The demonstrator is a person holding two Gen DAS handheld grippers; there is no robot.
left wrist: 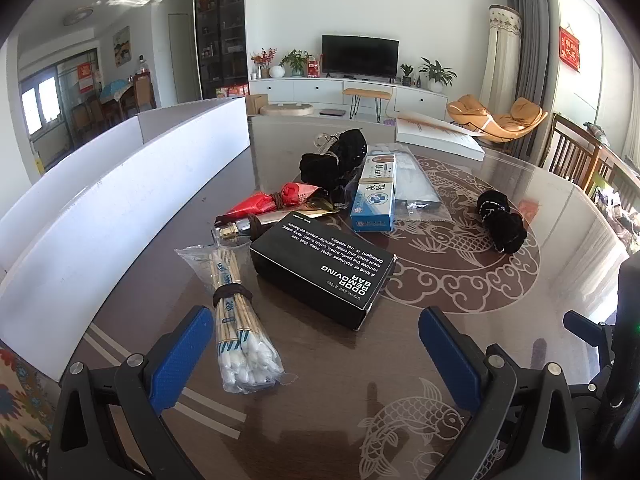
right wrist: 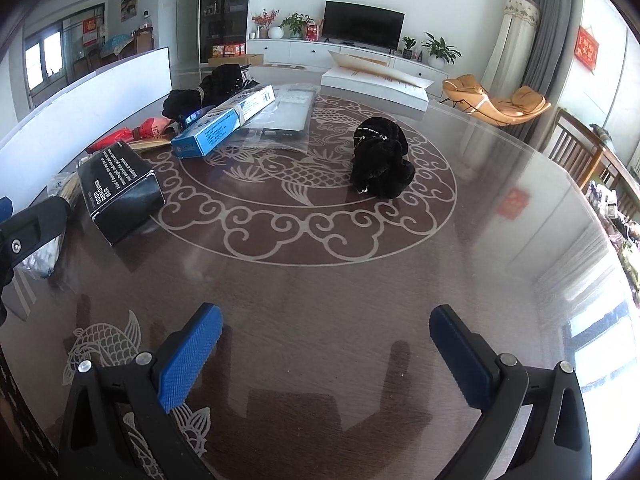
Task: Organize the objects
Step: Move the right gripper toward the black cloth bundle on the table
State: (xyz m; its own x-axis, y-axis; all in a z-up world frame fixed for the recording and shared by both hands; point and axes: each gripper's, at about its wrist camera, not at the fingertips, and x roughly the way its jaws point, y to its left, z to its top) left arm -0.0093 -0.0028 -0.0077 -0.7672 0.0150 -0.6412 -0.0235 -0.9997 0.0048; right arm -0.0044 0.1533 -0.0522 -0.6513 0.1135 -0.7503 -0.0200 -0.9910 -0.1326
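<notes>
Both your grippers are hanging over the glass-topped table [right wrist: 320, 280] with nothing in them. The left gripper [left wrist: 316, 344] has its blue fingers [left wrist: 180, 356] spread as wide as they go, and so does the right gripper [right wrist: 326, 350]; only bare tabletop sits between the right one's pads.

In the left wrist view, the bag of cotton swabs [left wrist: 240, 328] lies just inside your left finger, around 10 o'clock from the gap. The black box [left wrist: 324, 268] marked ODOR REMOVING BAR is at 12, right beside the swabs. Past it at 12 is the blue and white box [left wrist: 374, 200], resting partly on a clear plastic bag [left wrist: 416, 184]. The red packet [left wrist: 276, 200] and a small glass bottle [left wrist: 236, 230] are at 11, a black fabric bundle [left wrist: 336, 156] behind them. Another black scrunchie [left wrist: 500, 220] sits alone at 1 o'clock, well apart from the pile. White boards [left wrist: 120, 184] stand along the table's edge at 9 to 10.
</notes>
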